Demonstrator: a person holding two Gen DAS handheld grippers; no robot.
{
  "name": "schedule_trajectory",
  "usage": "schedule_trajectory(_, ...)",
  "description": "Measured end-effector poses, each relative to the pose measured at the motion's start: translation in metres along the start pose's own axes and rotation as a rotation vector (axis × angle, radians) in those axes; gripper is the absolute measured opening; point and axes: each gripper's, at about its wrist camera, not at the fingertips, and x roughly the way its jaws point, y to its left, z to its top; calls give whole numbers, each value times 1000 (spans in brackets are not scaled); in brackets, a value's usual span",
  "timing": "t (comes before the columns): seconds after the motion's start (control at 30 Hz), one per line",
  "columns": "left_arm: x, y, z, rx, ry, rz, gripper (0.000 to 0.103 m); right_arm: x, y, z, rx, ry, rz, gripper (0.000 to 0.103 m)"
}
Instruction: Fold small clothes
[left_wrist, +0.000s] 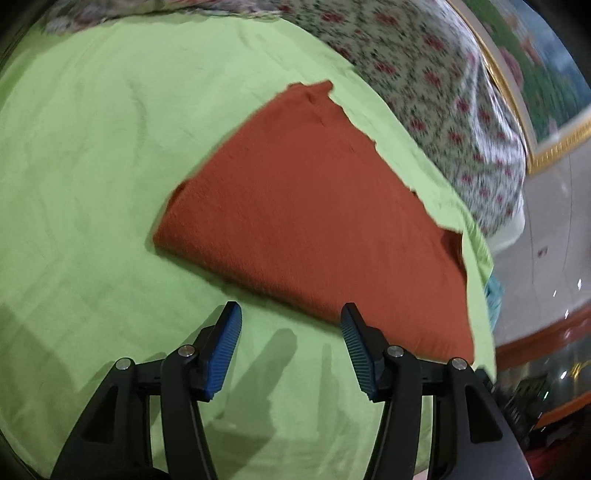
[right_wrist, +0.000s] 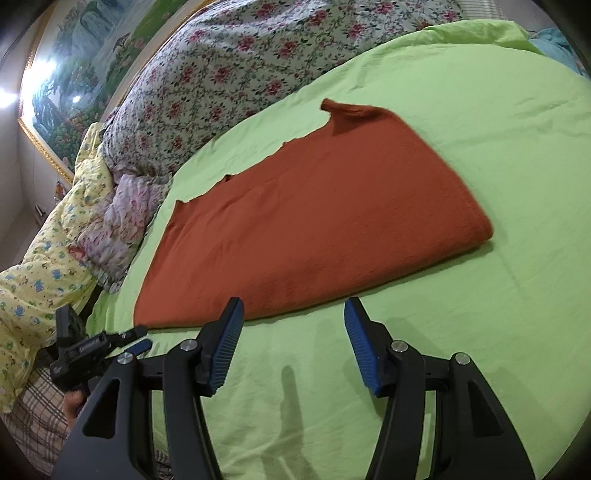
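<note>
Left wrist view, left tool: seen spread wide over the green sheet, nothing held between the blue pads.
Left wrist view, orange garment: laid flat and folded on the bed, running from the 12 o'clock corner down to 4 o'clock; its near folded edge is found just beyond the right fingertip, contact cannot be told.
Left wrist view, floral quilt: bunched along the 1 to 2 o'clock side, behind the garment.
Left wrist view, framed painting: glimpsed at the 2 o'clock edge, blurred.

Right wrist view, right tool: held wide open as well, nothing gripped, shadows of the fingers cast on the green sheet.
Right wrist view, orange garment: spread from 12 o'clock to 8 o'clock, a rounded fold seen at 3 o'clock; its near edge is met just past the left fingertip.
Right wrist view, left tool: spotted at 8 o'clock, beside the garment's near corner; its opening cannot be judged from here.
Right wrist view, floral quilt: piled at 11 o'clock, with a yellow printed blanket at 9 o'clock.
</note>
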Motion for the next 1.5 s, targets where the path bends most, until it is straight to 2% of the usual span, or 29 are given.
schedule_trajectory(0.23,13,12,26,-108,-39,-23,57,2,13,1,-7,9,30,58)
schedule_trajectory(0.47,22,6,35,-106,-74,0,56,0,24,4,-39,2,46,58)
schedule_trajectory(0.57,26,-2,38,-66,-100,31,50,4,21,3,-29,11,47,58)
schedule_trajectory(0.63,28,-7,39,-31,-109,54,25,5,16,3,-13,15,49,58)
schedule_trajectory(0.73,30,-18,41,28,-127,82,14,5,10,6,-1,15,45,58)
schedule_trajectory(0.87,23,-51,41,157,-174,103,9,1,-2,14,14,5,44,58)
schedule_trajectory(1.1,19,-161,22,439,-214,12,8,-3,-29,51,48,-9,92,58)
schedule_trajectory(1.2,37,-210,0,559,-181,-53,8,-4,-43,72,78,-17,136,58)
schedule_trajectory(1.27,53,-230,-18,627,-147,-68,7,-2,-52,87,91,-12,161,58)
schedule_trajectory(1.43,115,-255,-64,760,-26,-19,7,24,-67,118,117,60,199,58)
schedule_trajectory(1.5,123,-254,-75,792,-26,8,7,45,-67,127,119,115,214,61)
